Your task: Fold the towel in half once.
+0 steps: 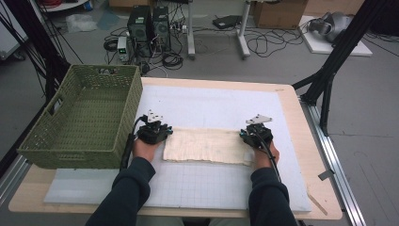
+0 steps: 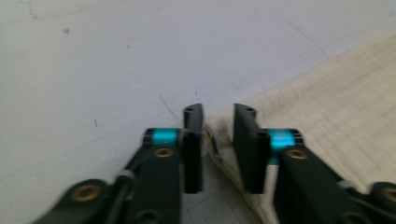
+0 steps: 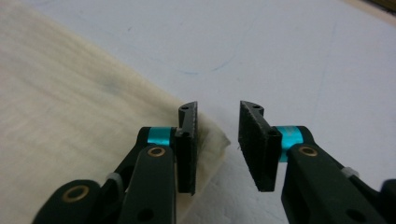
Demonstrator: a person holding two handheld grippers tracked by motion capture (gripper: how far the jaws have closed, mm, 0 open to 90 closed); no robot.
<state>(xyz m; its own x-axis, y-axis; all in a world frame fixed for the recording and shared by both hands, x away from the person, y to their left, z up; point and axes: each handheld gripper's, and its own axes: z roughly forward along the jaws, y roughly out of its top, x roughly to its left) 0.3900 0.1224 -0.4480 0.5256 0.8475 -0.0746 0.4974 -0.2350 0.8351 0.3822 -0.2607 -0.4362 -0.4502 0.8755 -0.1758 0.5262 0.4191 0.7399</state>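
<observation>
Step in hand, by my judgement: taking up a folded cream cloth (image 1: 207, 146) by its two short ends, one gripper at each, for a further fold or a lift. The cloth lies flat as a long strip across the middle of the white gridded mat (image 1: 211, 106) that covers the bench (image 1: 291, 101), nearer the person's edge than the far edge. A green woven basket (image 1: 123, 123) stands at the bench's left edge, just beside the left hand.

To do this well, each claw should bite the full stack of layers at its corner, not the top ply alone, and both should close at the same depth so that the strip rises level and does not skew.

Left gripper (image 2: 218, 122): it sits at the cloth's left end. Its jaws stand partly apart. The cloth's corner lies in the gap between them, close to both pads; neither visibly presses on it. Nothing is held.

Right gripper (image 3: 218, 120): it sits at the cloth's right end, jaws likewise partly apart. The cloth's corner reaches into the gap and lies against the inner face of the left-hand pad (image 3: 188, 135); the other pad stands clear over bare mat. No grip is made here either.

Risk noted: a shallow bite at either end would drop the lower layers.
</observation>
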